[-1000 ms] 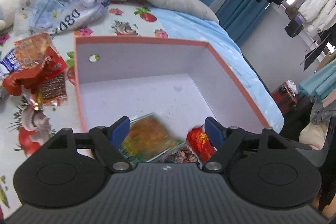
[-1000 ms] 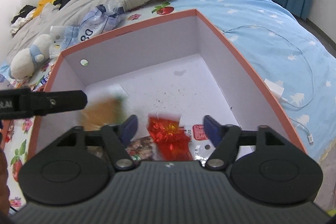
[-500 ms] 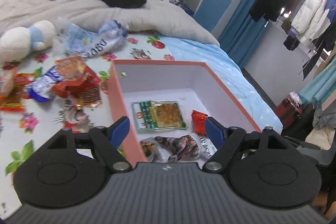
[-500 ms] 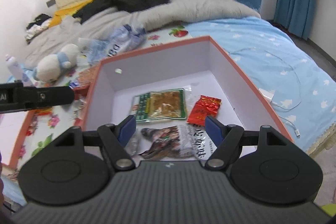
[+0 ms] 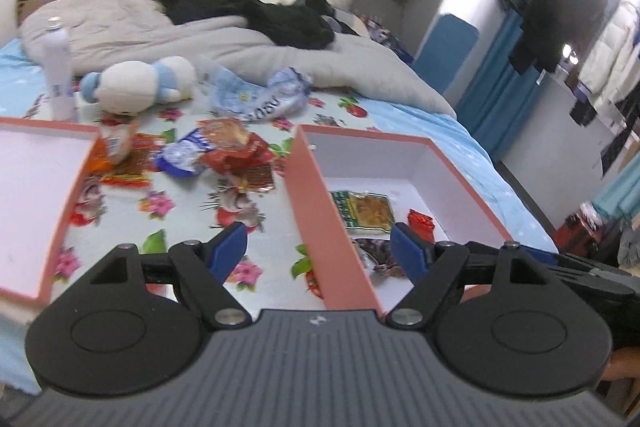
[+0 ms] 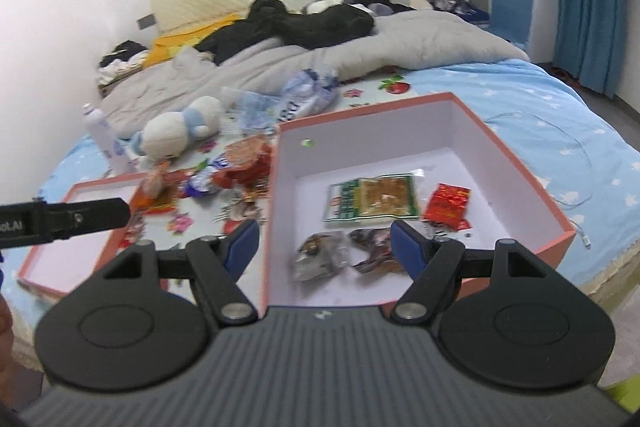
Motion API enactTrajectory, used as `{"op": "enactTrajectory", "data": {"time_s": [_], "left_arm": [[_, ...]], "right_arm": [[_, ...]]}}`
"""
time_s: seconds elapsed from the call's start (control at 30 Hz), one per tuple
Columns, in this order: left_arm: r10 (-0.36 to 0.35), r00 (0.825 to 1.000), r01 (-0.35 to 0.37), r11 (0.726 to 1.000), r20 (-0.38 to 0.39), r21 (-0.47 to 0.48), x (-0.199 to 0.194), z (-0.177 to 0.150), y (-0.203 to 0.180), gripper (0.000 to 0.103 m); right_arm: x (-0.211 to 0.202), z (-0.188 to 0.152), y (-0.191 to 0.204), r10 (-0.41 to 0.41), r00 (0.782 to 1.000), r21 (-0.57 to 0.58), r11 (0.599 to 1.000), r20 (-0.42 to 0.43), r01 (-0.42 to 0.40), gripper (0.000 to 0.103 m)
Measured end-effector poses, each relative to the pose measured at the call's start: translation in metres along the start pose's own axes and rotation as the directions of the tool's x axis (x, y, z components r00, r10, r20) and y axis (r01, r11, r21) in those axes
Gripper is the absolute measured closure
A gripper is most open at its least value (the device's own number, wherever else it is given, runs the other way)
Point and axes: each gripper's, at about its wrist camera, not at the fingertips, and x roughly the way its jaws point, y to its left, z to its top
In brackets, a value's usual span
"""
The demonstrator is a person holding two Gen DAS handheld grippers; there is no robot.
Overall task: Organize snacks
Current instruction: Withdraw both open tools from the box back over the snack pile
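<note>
An orange box (image 6: 516, 163) with a white inside lies on the bed and shows in both views (image 5: 308, 183). In it lie a green-and-yellow packet (image 6: 372, 201), a red packet (image 6: 447, 207) and two dark clear-wrapped packets (image 6: 320, 255). A heap of loose snacks (image 5: 224, 151) lies on the flowered sheet left of the box, also in the right wrist view (image 6: 240, 167). My left gripper (image 5: 318, 251) is open and empty, above the box's left wall. My right gripper (image 6: 324, 241) is open and empty, above the box's near end.
A second orange tray or lid (image 5: 40, 187) lies at the left. A plush toy (image 5: 136, 87), a white bottle (image 5: 58, 75), a crumpled blue bag (image 5: 260, 99), a grey duvet and black clothes lie further back. A white cable (image 6: 560, 163) lies on the blue sheet.
Both grippers have pulled back and up from the box, staying open. The green-and-yellow packet and the red packet were dropped and now lie still in the box. The left view has swung left.
</note>
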Motion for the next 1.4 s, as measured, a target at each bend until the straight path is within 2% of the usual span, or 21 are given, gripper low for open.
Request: {"op": "enactTrajectory", "data": {"time_s": [0.27, 0.57, 0.87, 0.97, 1.03, 1.4], "left_arm": [[0.028, 0.999, -0.026, 0.997, 0.035, -0.067, -0.040, -0.023, 0.018, 0.021], [0.041, 0.998, -0.036, 0.992, 0.037, -0.123, -0.048, -0.045, 0.034, 0.021], [0.052, 0.999, -0.052, 0.985, -0.005, -0.164, -0.031, -0.063, 0.059, 0.021], [0.079, 0.997, -0.082, 0.983, -0.021, -0.166, -0.021, -0.063, 0.069, 0.021], [0.119, 0.993, -0.122, 0.982, -0.027, -0.146, -0.014, -0.061, 0.073, 0.021], [0.154, 0.988, -0.155, 0.979, -0.019, -0.129, 0.038, -0.032, 0.110, 0.021]], "right_arm": [[-0.020, -0.015, 0.030, 0.060, 0.998, -0.040, 0.997, -0.012, -0.061, 0.029], [-0.028, -0.031, 0.049, 0.104, 0.994, -0.073, 0.992, -0.034, -0.106, 0.029], [-0.016, -0.040, 0.055, 0.085, 0.996, -0.077, 0.993, -0.040, -0.088, 0.029], [-0.005, -0.042, 0.057, 0.084, 0.995, -0.075, 0.993, -0.055, -0.088, 0.029], [0.003, -0.042, 0.059, 0.083, 0.994, -0.071, 0.994, -0.066, -0.088, 0.029], [0.061, -0.028, 0.082, 0.114, 0.991, -0.116, 0.986, -0.065, -0.121, 0.029]]}}
